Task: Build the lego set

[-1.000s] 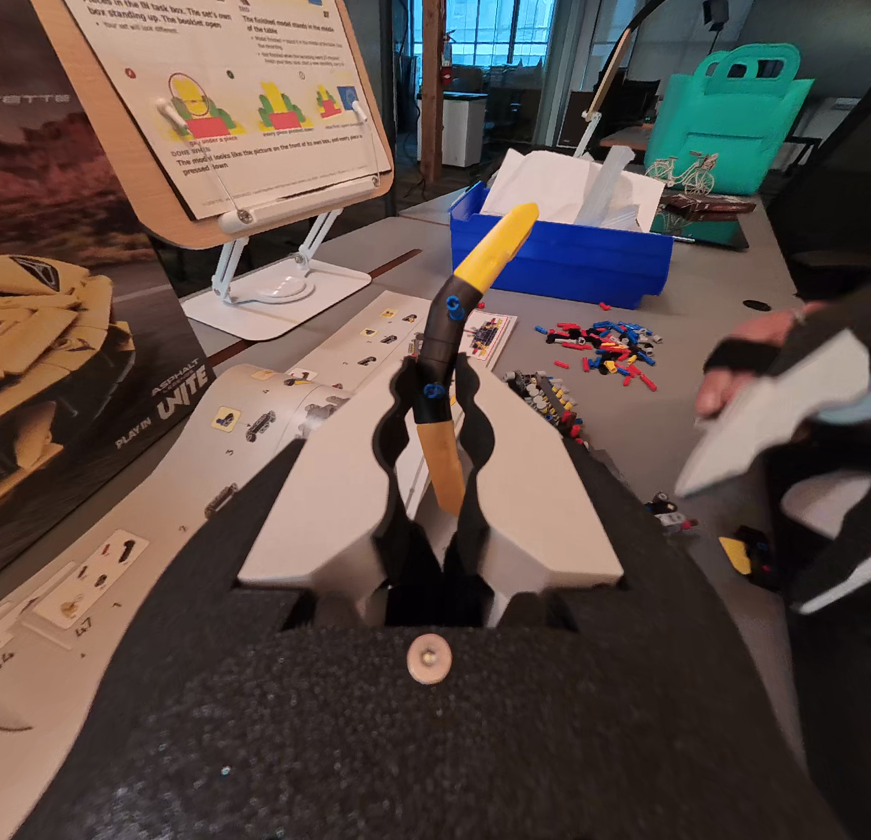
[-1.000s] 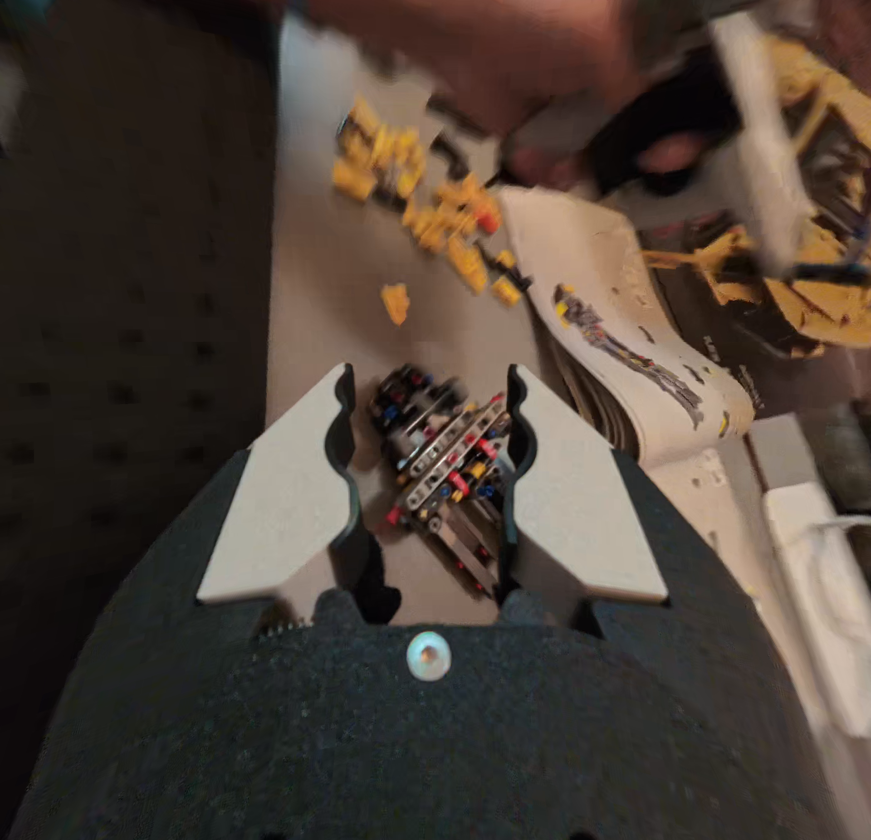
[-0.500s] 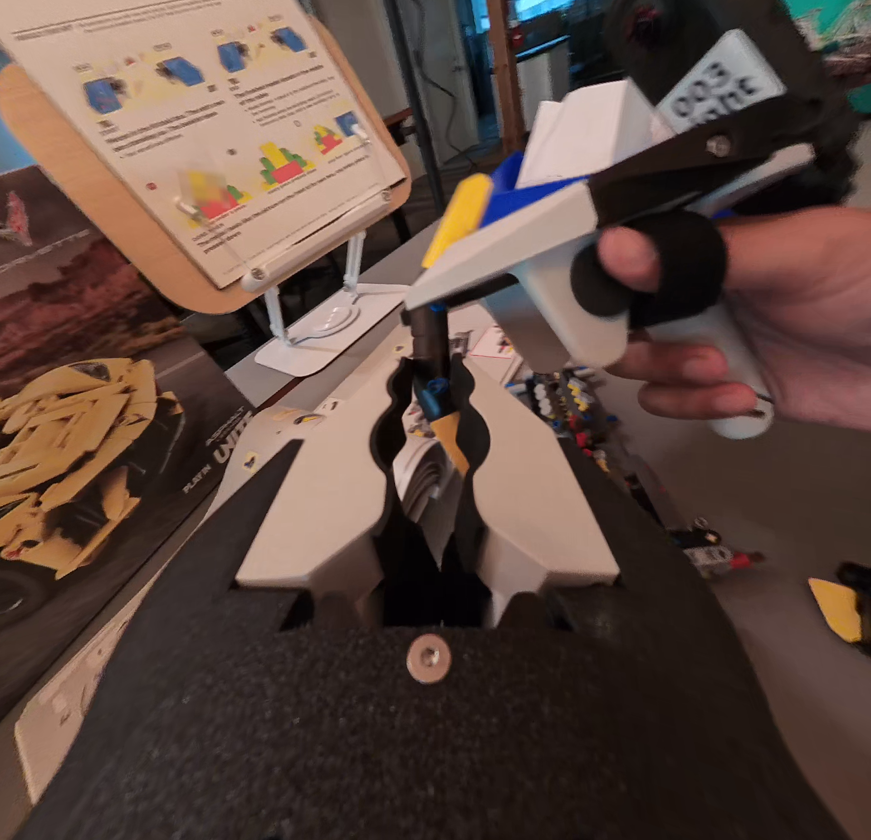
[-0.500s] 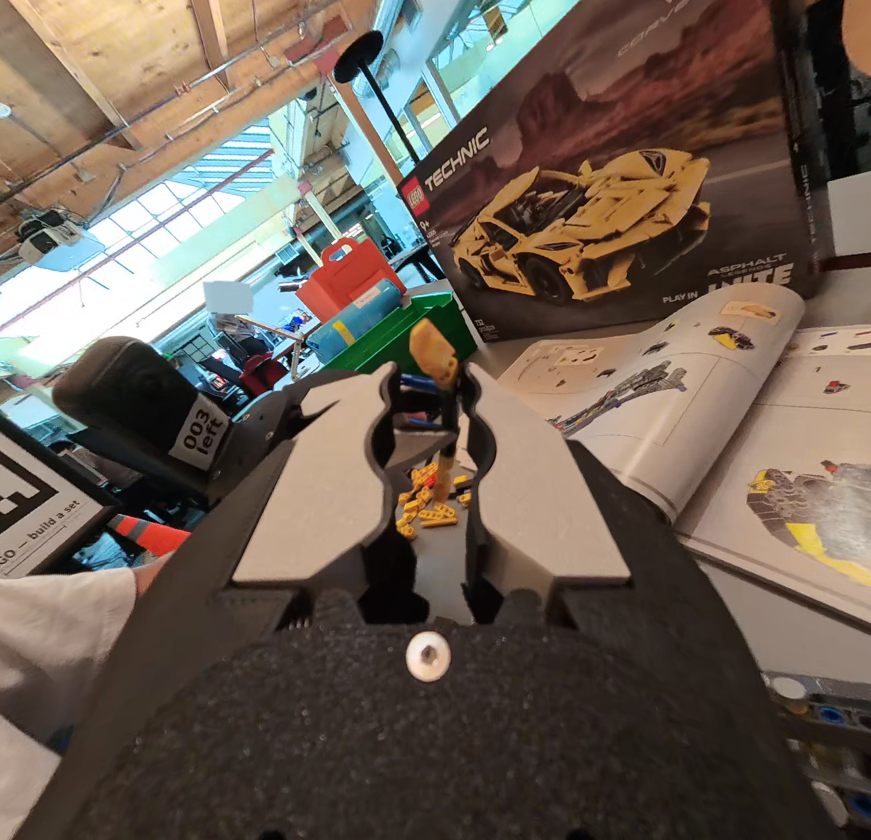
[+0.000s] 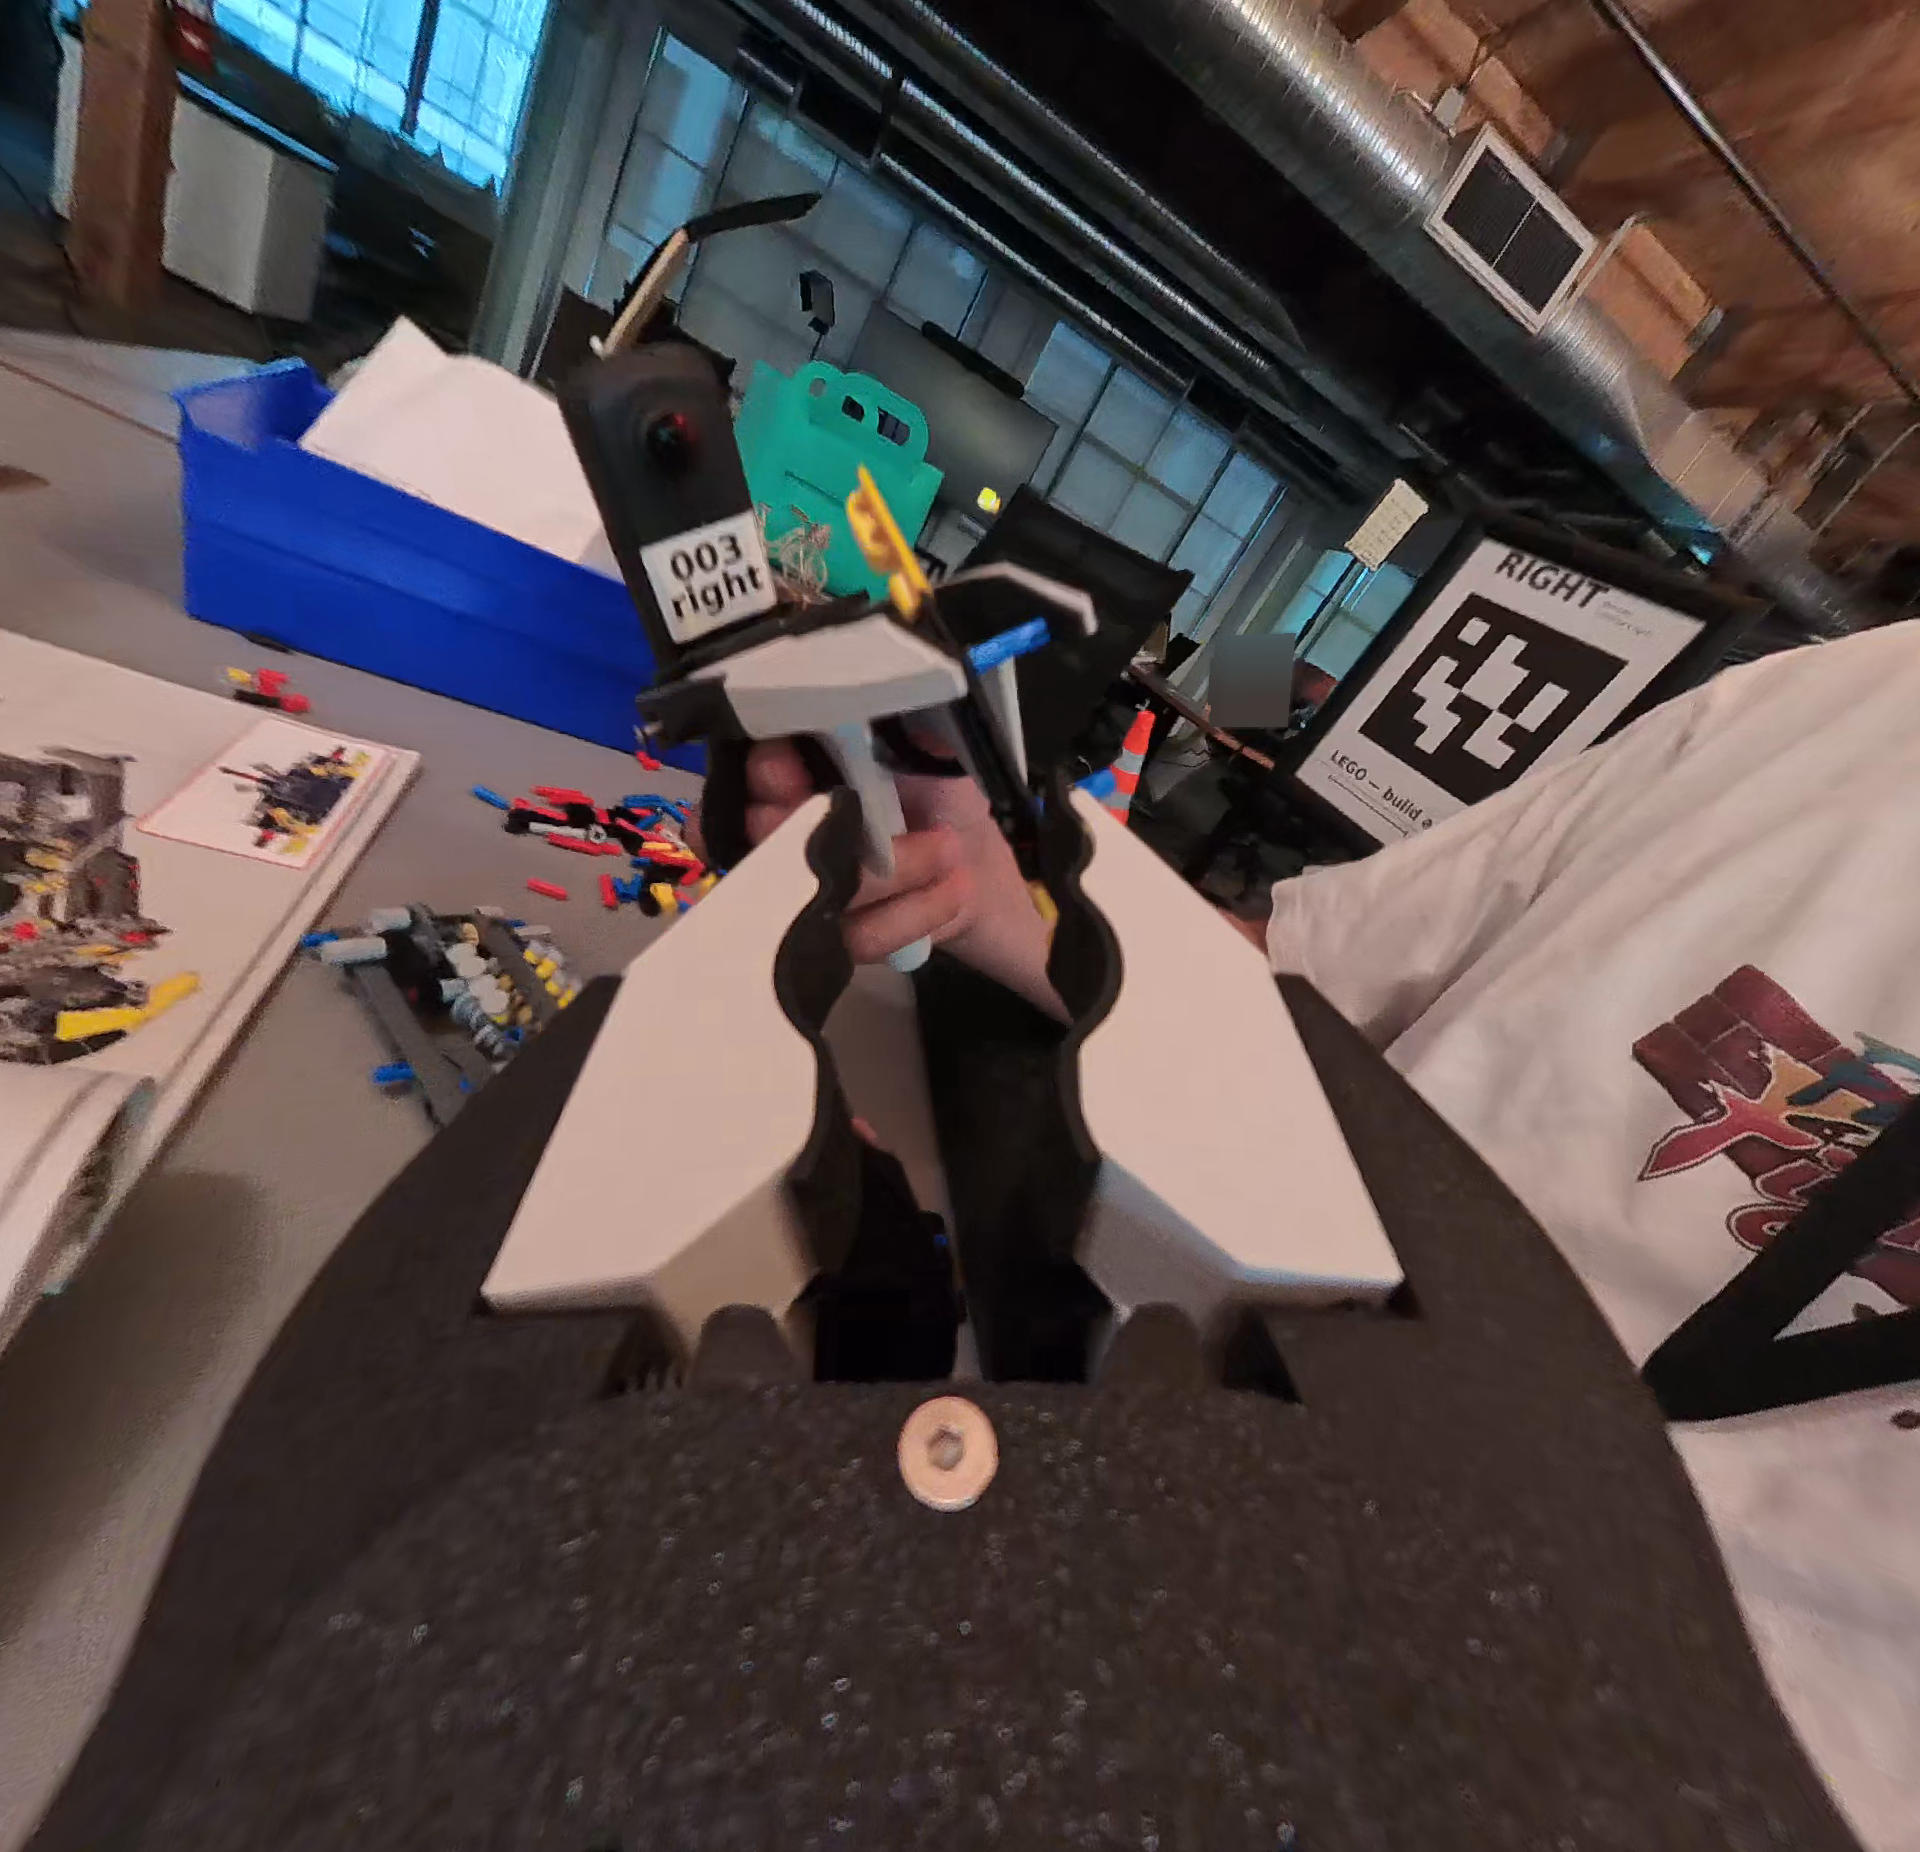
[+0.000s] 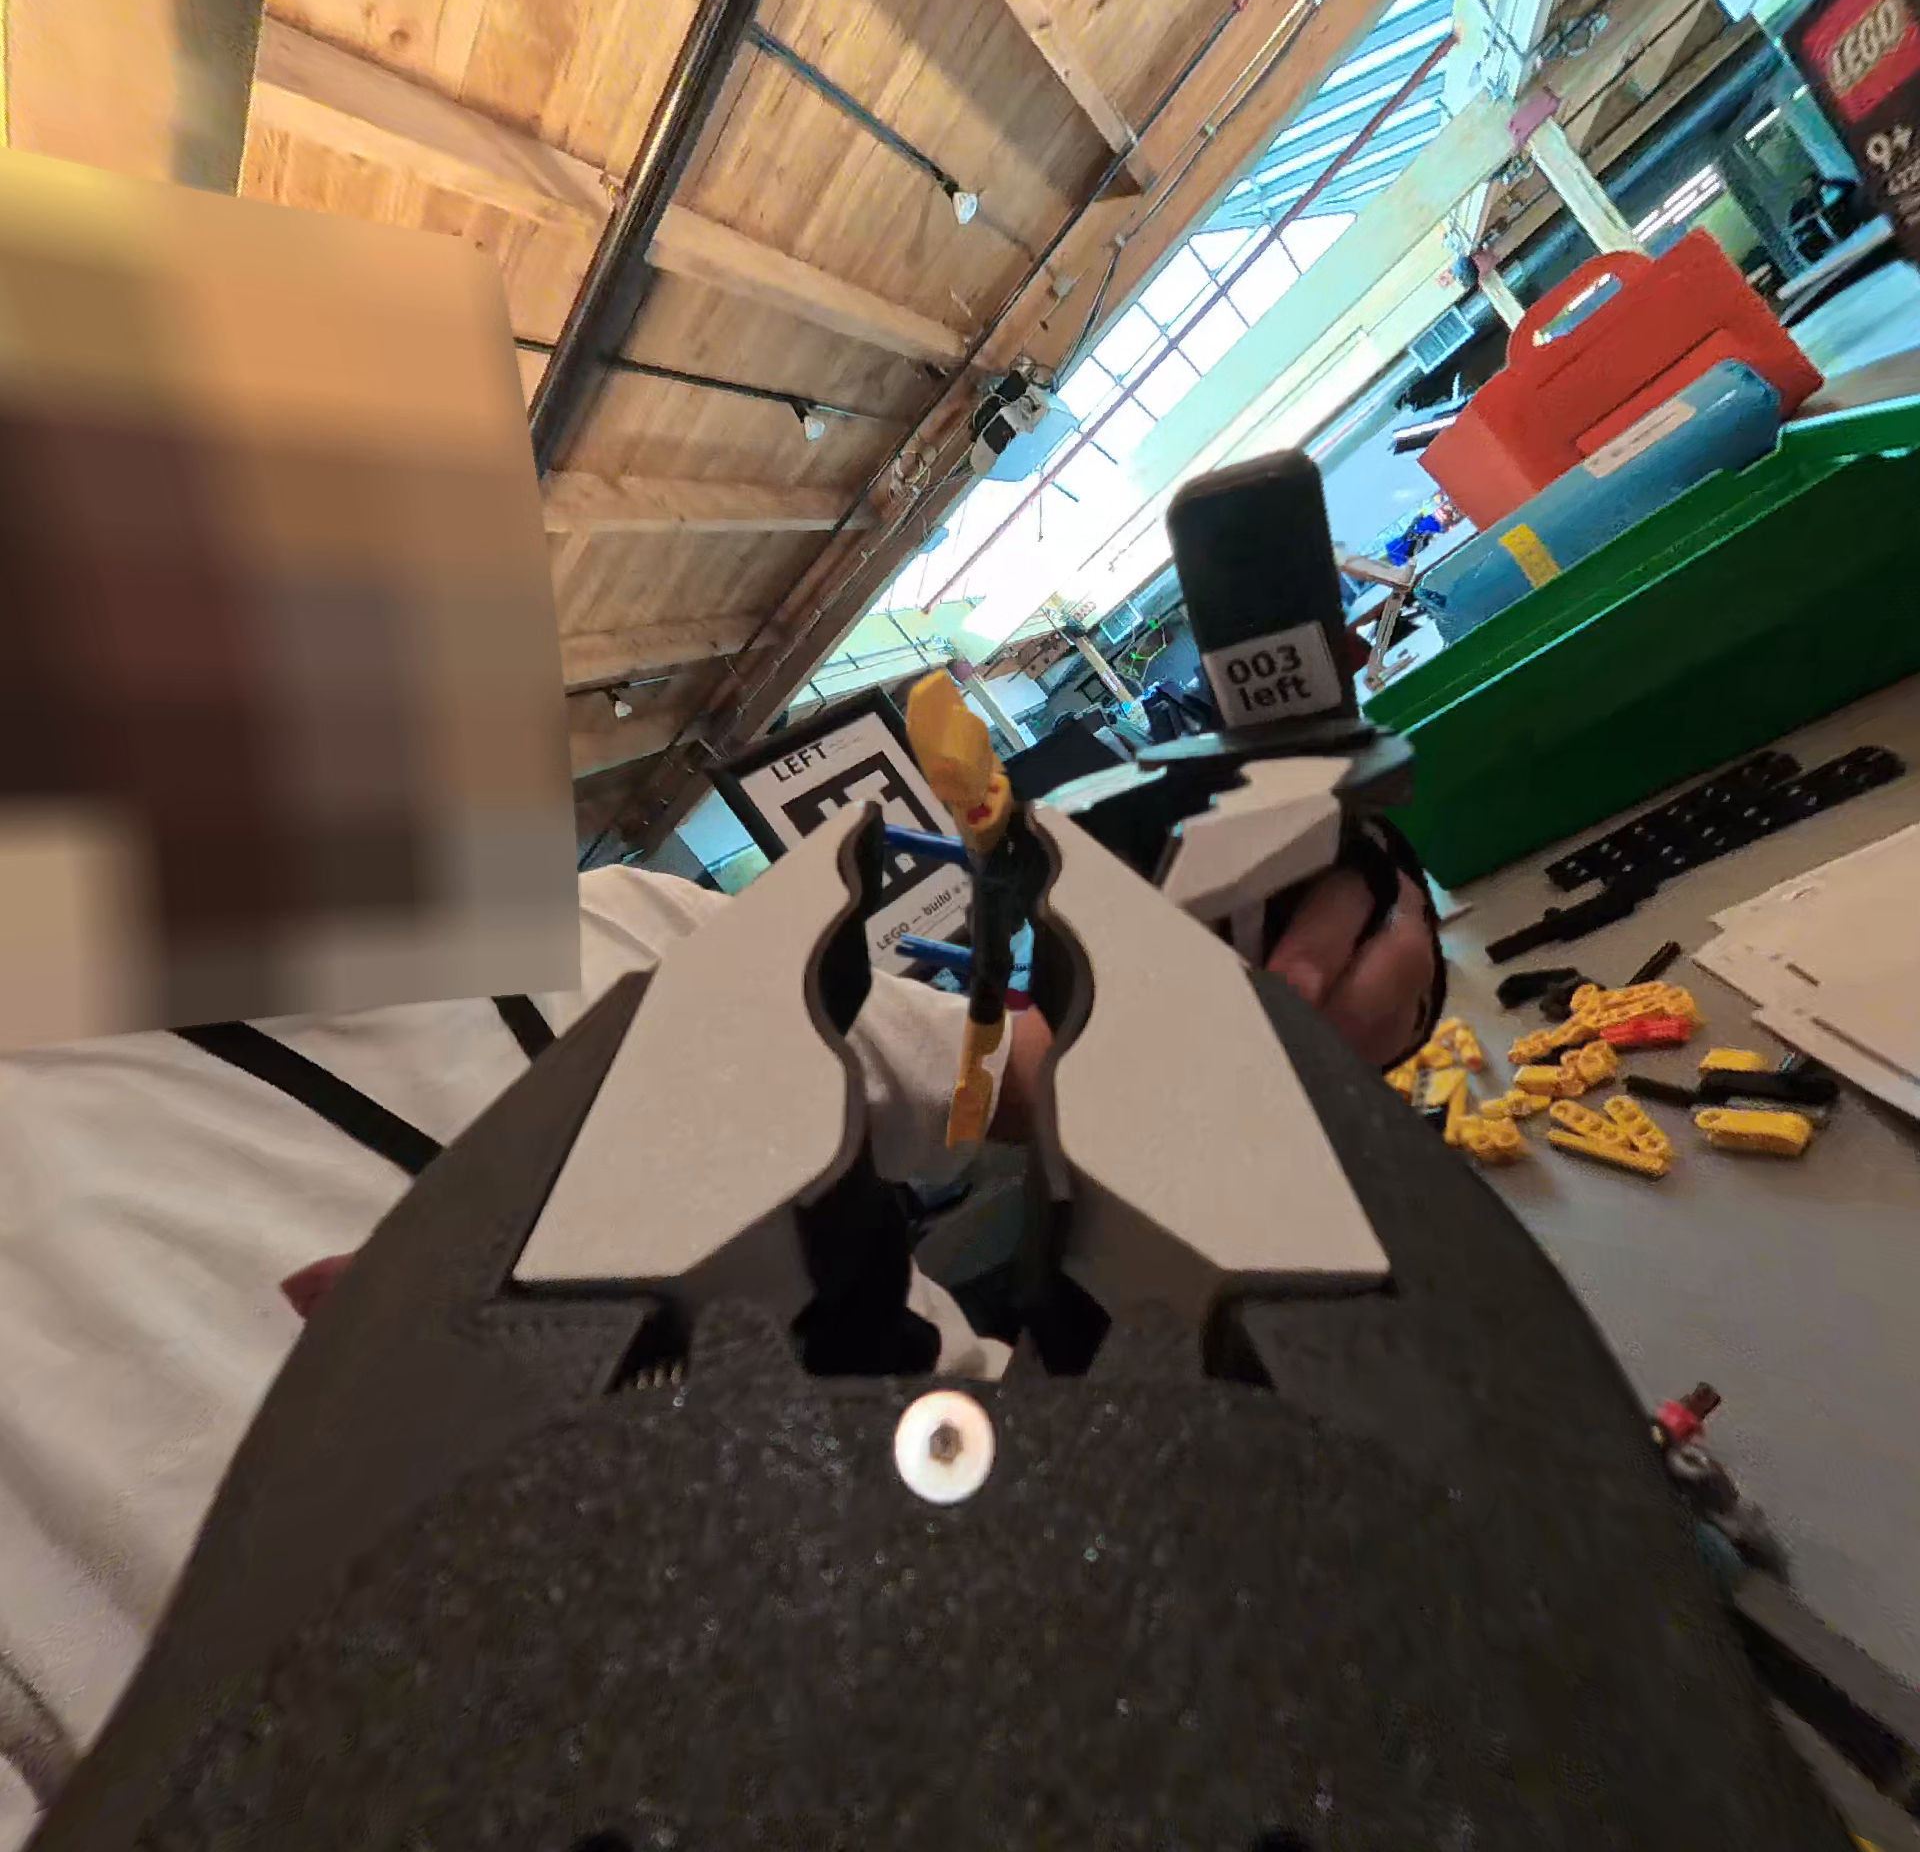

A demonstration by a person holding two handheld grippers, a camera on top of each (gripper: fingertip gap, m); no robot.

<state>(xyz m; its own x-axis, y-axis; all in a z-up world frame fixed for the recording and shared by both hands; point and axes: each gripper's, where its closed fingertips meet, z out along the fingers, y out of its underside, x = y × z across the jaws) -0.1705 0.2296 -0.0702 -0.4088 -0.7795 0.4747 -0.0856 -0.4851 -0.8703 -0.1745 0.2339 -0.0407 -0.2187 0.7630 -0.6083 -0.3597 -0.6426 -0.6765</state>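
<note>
A slim black and yellow lego piece [image 6: 995, 929] with blue pins stands between the jaws of my right gripper [image 6: 951, 826]. The right pad presses on its black beam, and a blue pin reaches to the left pad. My right gripper is shut on it and holds it in the air. In the left wrist view my left gripper [image 5: 948, 815] is open. The piece's lower end [image 5: 1023, 836] runs close along its right pad. The piece's yellow tip [image 5: 878, 545] sticks up above my right gripper [image 5: 966, 639]. My left gripper also shows in the right wrist view [image 6: 1247, 836].
On the grey table lie an open instruction booklet [image 5: 135, 919], a grey and black sub-assembly [image 5: 457, 981], loose red, blue and black pins [image 5: 613, 846] and a blue bin [image 5: 395, 576]. Yellow pieces [image 6: 1590, 1085], black beams [image 6: 1714, 815] and a green bin [image 6: 1662, 722] lie beyond. A person's white shirt [image 5: 1558, 919] is close. My two grippers' fingertips are within a few centimetres of each other.
My right gripper left the table, came up and shut on the piece's upper part. My left gripper, shut on the piece before, has opened. Both grippers have tilted upwards.
</note>
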